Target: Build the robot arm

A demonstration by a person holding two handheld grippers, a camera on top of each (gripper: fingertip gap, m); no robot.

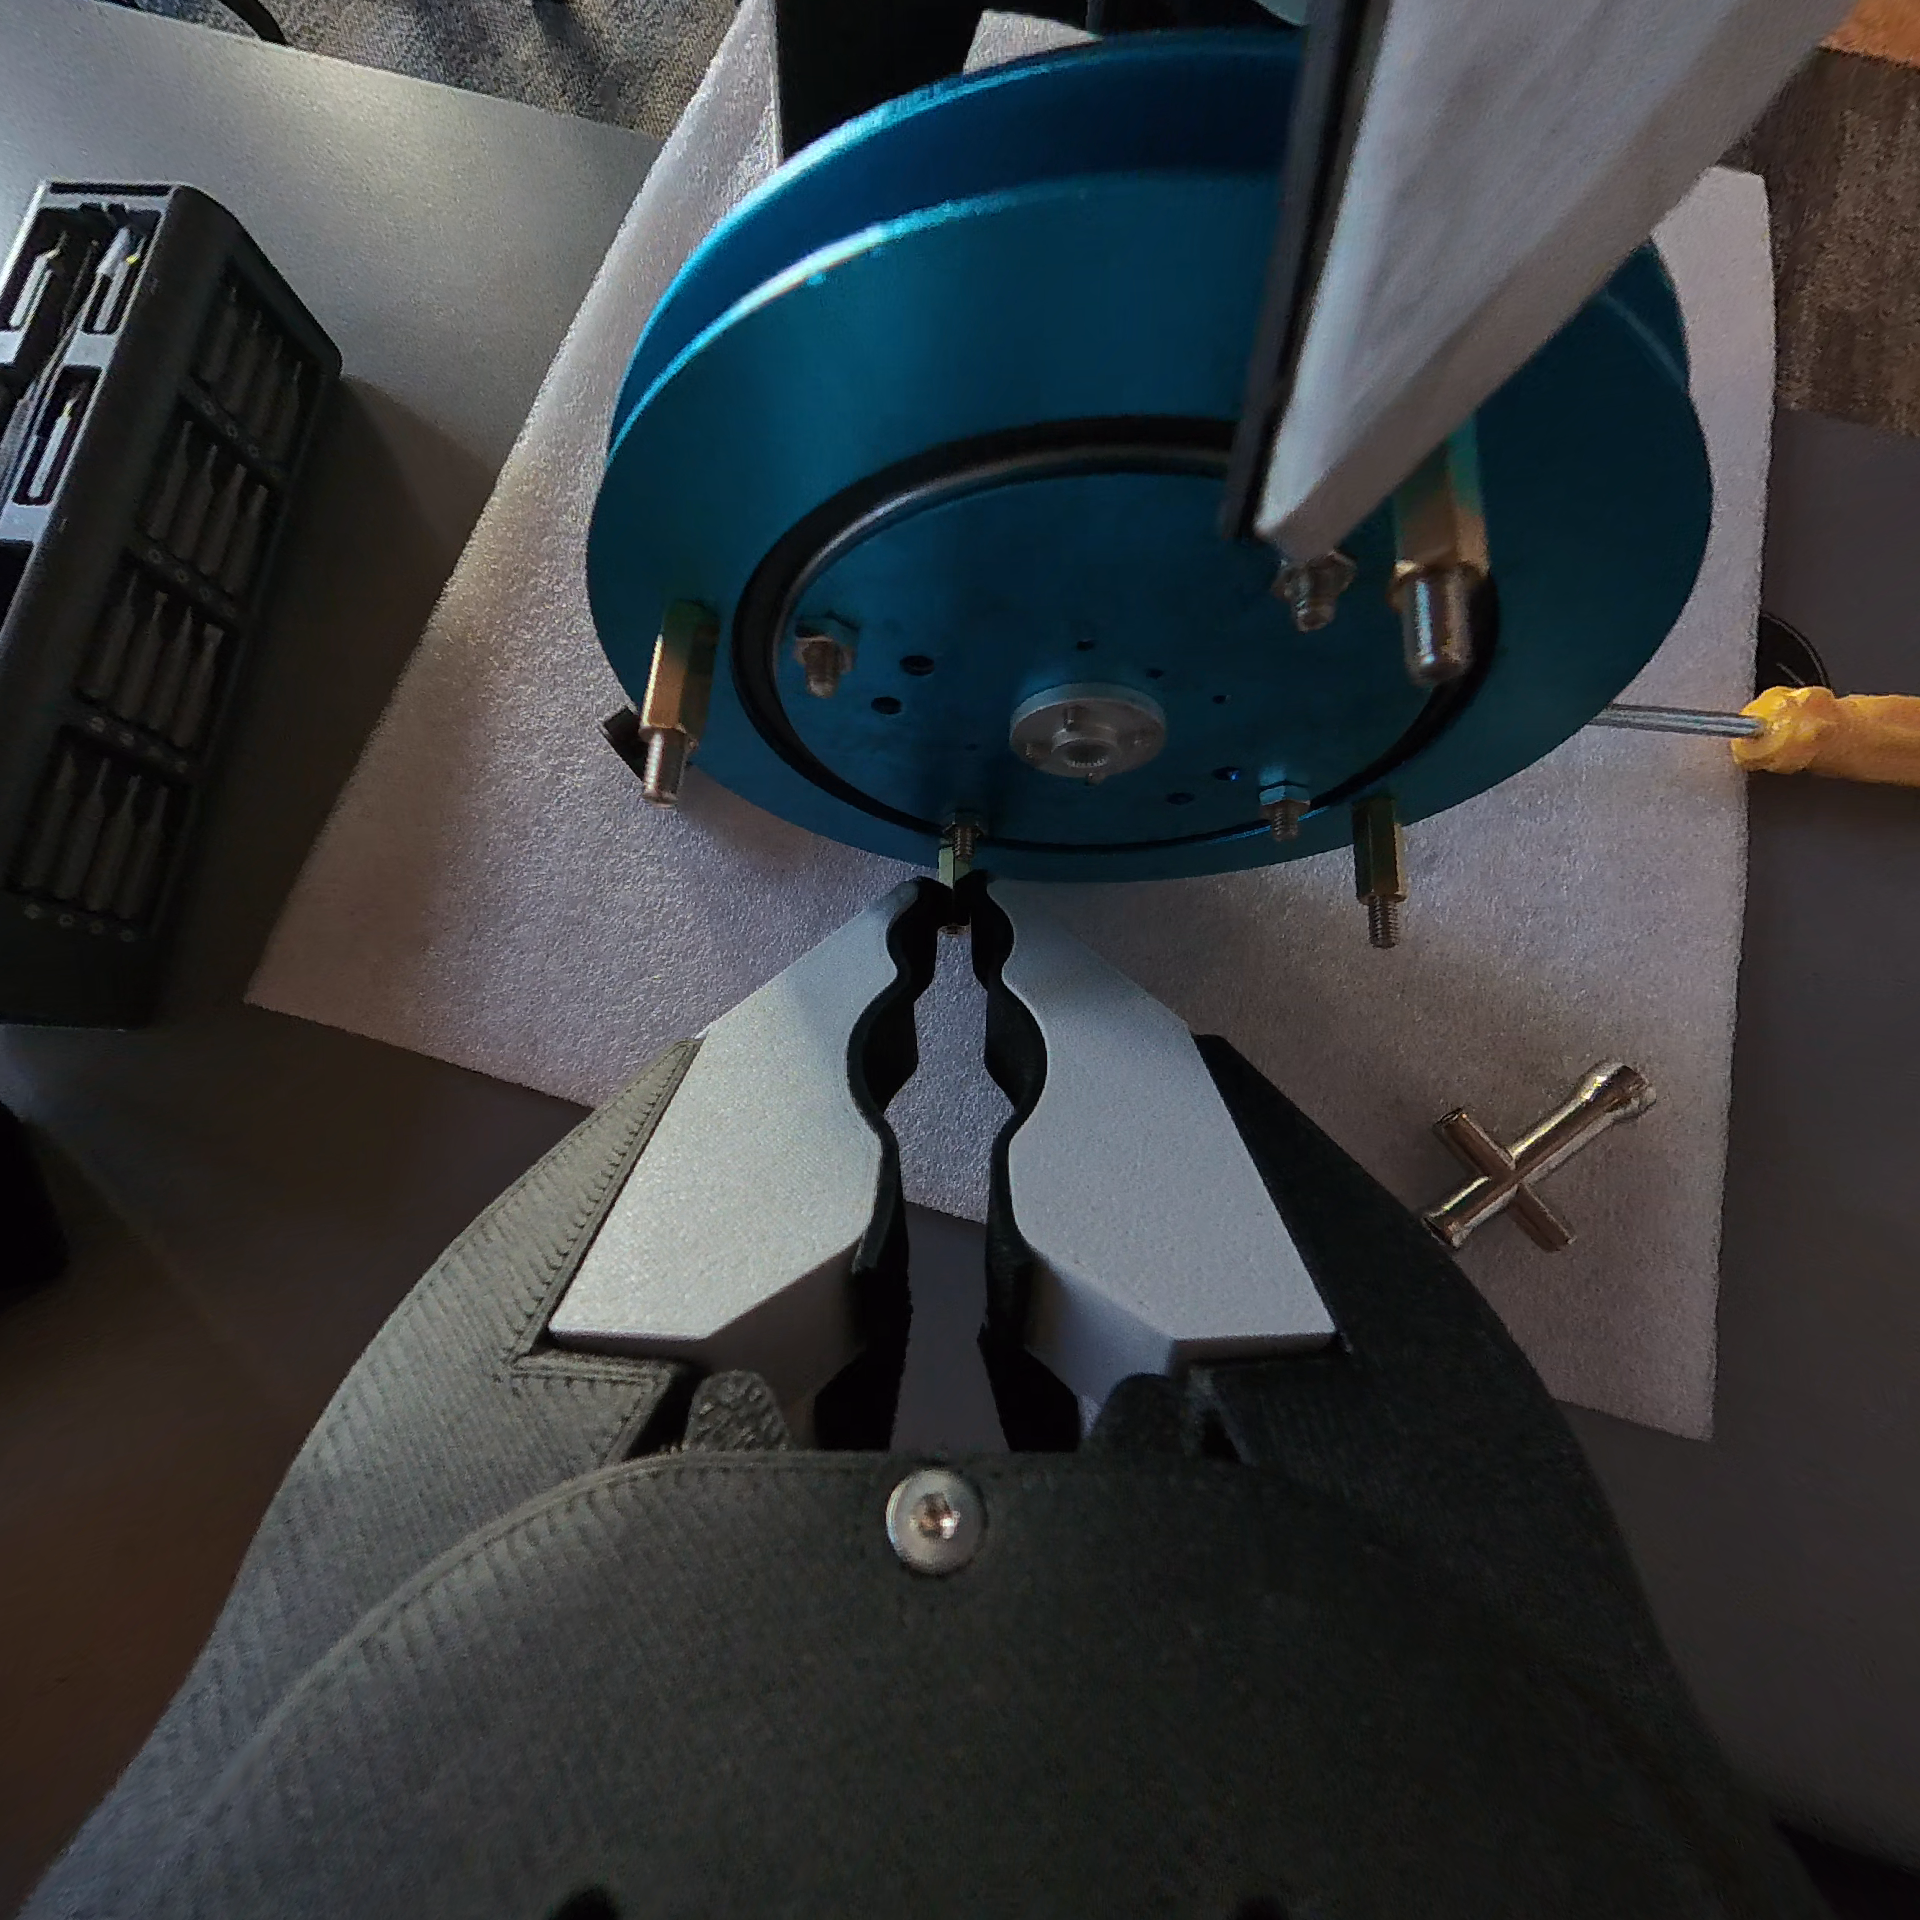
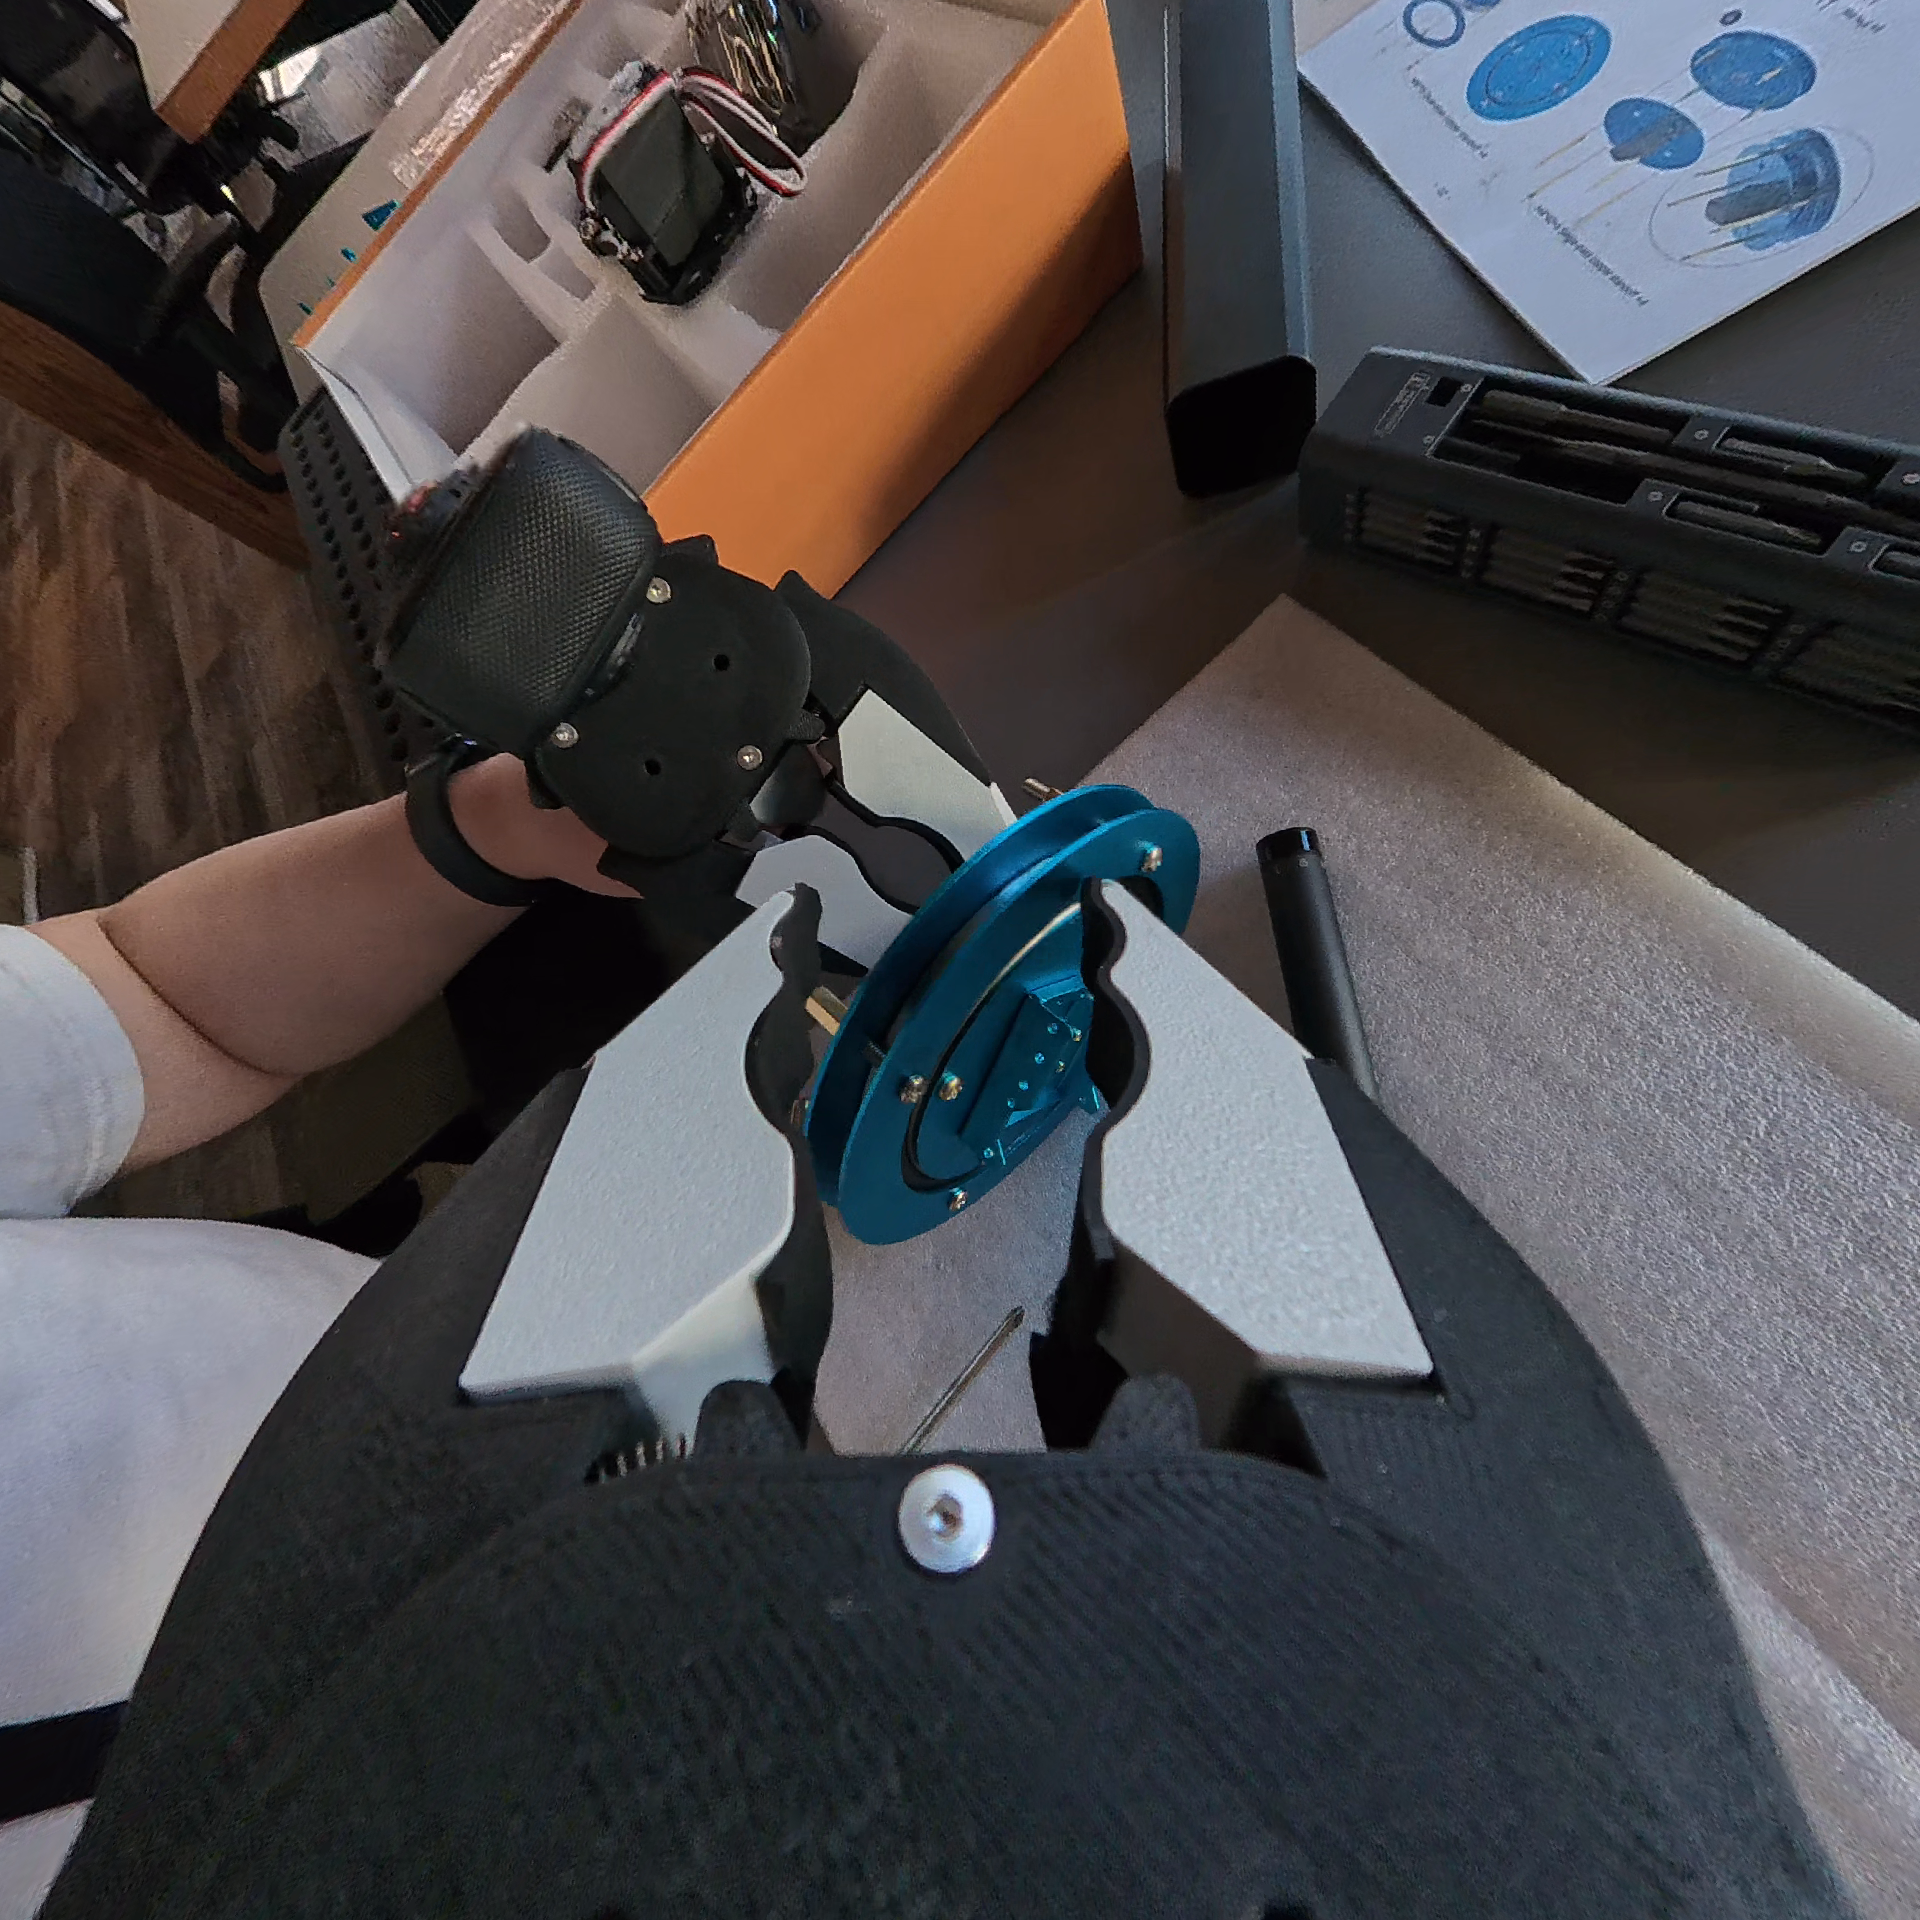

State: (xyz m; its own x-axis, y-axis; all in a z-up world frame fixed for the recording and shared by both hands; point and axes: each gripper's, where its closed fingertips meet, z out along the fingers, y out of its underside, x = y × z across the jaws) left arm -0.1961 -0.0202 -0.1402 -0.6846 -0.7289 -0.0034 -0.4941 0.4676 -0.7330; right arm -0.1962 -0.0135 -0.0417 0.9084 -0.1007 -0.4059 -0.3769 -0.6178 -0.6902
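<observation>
A blue metal disc assembly [image 1: 997, 488] [image 2: 997, 1049] with brass standoffs is held on edge above a white foam sheet [image 1: 499, 831]. My right gripper [image 2: 951, 899] is shut on the disc, one finger on each face. One of its fingers [image 1: 1455, 260] shows from above in the left wrist view. My left gripper [image 1: 953, 906] is shut on a small brass standoff [image 1: 957, 871] at the disc's lower rim. The left gripper [image 2: 623, 675], with a person's hand on it, shows in the right wrist view at the disc's far side. Other standoffs [image 1: 670, 707] stick out of the disc.
A cross-shaped socket wrench [image 1: 1527, 1164] and a yellow screwdriver [image 1: 1829, 732] lie on the foam at the right. A black bit case [image 1: 135, 582] [image 2: 1621, 540] stands beside it. A black driver handle [image 2: 1314, 956], an orange box with foam inserts [image 2: 883, 343], a dark sleeve [image 2: 1226, 239] and a printed sheet [image 2: 1621, 135] lie farther off. Left tips to right tips: about 10 centimeters. About 6 centimeters separates my left fingertips from the black driver handle [image 2: 1314, 956].
</observation>
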